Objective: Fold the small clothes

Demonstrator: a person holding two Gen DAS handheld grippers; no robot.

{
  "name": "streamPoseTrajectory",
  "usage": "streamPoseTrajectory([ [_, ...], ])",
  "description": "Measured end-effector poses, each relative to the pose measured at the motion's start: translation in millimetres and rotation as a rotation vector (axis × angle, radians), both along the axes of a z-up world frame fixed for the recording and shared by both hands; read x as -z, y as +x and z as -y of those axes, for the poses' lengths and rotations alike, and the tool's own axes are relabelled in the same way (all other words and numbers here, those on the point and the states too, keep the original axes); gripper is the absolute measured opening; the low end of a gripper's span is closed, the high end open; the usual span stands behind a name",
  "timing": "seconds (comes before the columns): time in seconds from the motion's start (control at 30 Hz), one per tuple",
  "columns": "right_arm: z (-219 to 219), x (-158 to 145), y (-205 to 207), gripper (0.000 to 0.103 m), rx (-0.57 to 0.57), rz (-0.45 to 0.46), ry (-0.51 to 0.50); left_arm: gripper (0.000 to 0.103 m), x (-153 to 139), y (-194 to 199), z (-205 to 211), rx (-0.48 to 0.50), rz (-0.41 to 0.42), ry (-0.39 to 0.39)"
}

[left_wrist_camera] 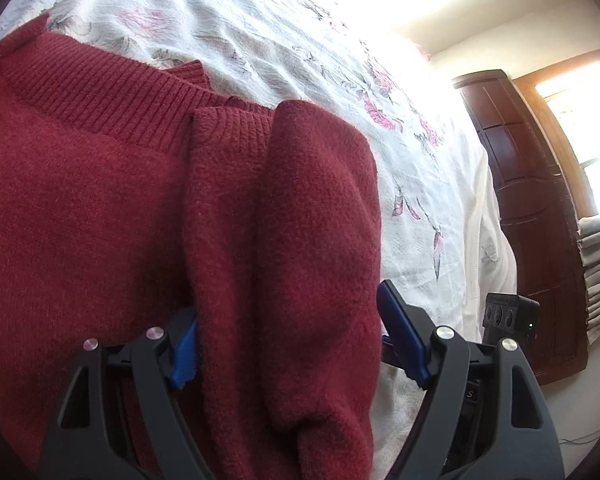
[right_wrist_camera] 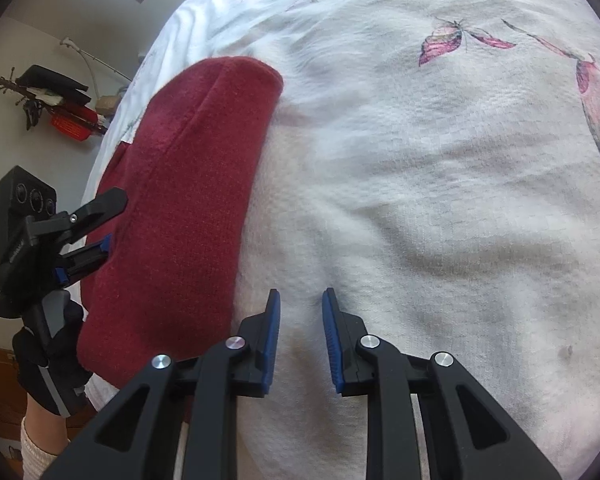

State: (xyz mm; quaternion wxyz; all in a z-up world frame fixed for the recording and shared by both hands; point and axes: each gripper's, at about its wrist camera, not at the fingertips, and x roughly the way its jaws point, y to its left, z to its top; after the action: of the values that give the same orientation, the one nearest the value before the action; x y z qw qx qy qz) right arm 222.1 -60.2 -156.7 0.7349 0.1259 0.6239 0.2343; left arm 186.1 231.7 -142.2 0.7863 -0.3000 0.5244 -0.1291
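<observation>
- across the lower half of the left wrist view: left gripper [left_wrist_camera: 288, 344] spread wide, blue pads [left_wrist_camera: 400, 332] straddling a folded band of the red sweater [left_wrist_camera: 100, 220], neither pad pressed shut on the knit.
- lay along the view's vertical, that band [left_wrist_camera: 300, 240], running from bottom centre up toward the ribbed collar [left_wrist_camera: 100, 96] at upper left.
- rested flat on the floral bedspread [left_wrist_camera: 300, 40], sweater filling the left and centre, bare sheet to the right.
- at bottom centre of the right wrist view: right gripper [right_wrist_camera: 300, 332] partly parted, empty, hovering over white bedspread [right_wrist_camera: 420, 200].
- sat left of those fingers, sweater edge just beside the left pad, long axis slanting to the upper left.
- judged nearer: the left tool, already around the fold; likely next a squeeze there.
</observation>
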Motion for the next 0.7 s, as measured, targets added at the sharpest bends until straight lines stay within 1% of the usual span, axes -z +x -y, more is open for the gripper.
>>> streamPoseTrajectory([
  [0.03,1,1,0,0.022,0.003,-0.001,0.003,0.056,-1,2,5,0.009,0.005,0.028],
  [0.07,2,2,-1,0.022,0.006,-0.004,0.006,0.047,-3,3,11,0.027,0.01,0.035],
  [0.1,4,3,-1,0.023,0.009,-0.007,0.009,0.031,-5,5,15,0.036,0.012,0.034],
  [0.13,6,4,-1,0.023,0.011,-0.009,0.011,0.019,-7,4,14,0.04,0.024,0.028],
  [0.23,8,5,-4,0.024,0.013,-0.008,0.008,0.017,-21,1,20,0.046,0.074,0.018],
  [0.3,5,3,-5,0.024,0.017,-0.008,0.008,0.016,-32,-4,18,0.051,0.106,-0.004],
  [0.4,4,3,-6,0.025,0.018,-0.006,0.007,0.016,-50,-14,8,0.06,0.147,0.001],
  [0.47,2,3,-5,0.027,0.014,-0.002,0.002,0.016,-62,-21,-5,0.058,0.175,0.018],
  [0.57,-5,1,-5,0.029,0.008,0.001,-0.004,0.016,-76,-31,-32,0.04,0.198,0.022],
  [0.7,-15,-1,-6,0.029,-0.018,0.008,-0.014,0.016,-93,-43,-77,-0.004,0.237,0.068],
])
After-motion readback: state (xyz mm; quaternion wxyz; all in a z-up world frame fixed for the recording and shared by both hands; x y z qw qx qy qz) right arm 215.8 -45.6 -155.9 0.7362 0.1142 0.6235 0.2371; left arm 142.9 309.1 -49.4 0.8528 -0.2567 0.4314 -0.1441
